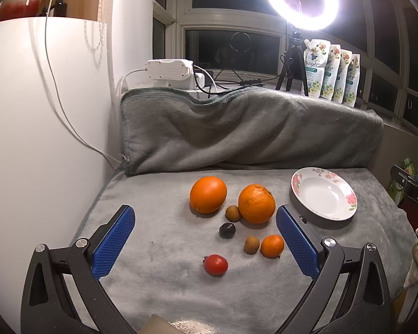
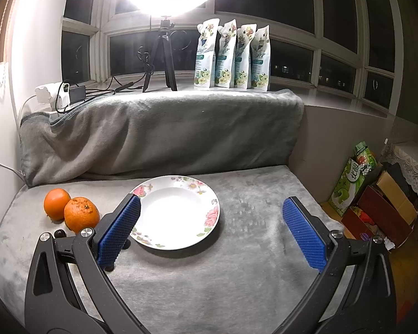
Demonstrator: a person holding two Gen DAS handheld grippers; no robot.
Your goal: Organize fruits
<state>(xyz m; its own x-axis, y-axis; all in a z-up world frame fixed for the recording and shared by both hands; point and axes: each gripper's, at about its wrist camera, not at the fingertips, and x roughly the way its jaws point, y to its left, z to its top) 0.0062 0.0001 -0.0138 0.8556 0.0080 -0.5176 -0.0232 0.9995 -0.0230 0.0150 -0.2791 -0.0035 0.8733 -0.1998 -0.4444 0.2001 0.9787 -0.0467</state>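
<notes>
On the grey blanket lie two large oranges (image 1: pixel 208 194) (image 1: pixel 256 203), a small mandarin (image 1: pixel 272 245), two brown longans (image 1: pixel 232 213) (image 1: pixel 251 245), a dark plum (image 1: pixel 227 230) and a red tomato (image 1: pixel 215 264). An empty floral plate (image 1: pixel 323 193) sits to their right. My left gripper (image 1: pixel 206 217) is open and empty, hovering above the fruits. My right gripper (image 2: pixel 210 208) is open and empty over the plate (image 2: pixel 178 211); both oranges (image 2: pixel 57 203) (image 2: pixel 81 214) and the plum (image 2: pixel 60 233) show at its left.
A blanket-covered ledge (image 1: pixel 248 128) backs the surface. A ring light on a tripod (image 2: pixel 164 53), several pouches (image 2: pixel 232 57) and a power strip (image 1: pixel 170 73) stand on the sill. A white cabinet (image 1: pixel 41 111) is at left. Boxes (image 2: pixel 376 203) sit on the floor at right.
</notes>
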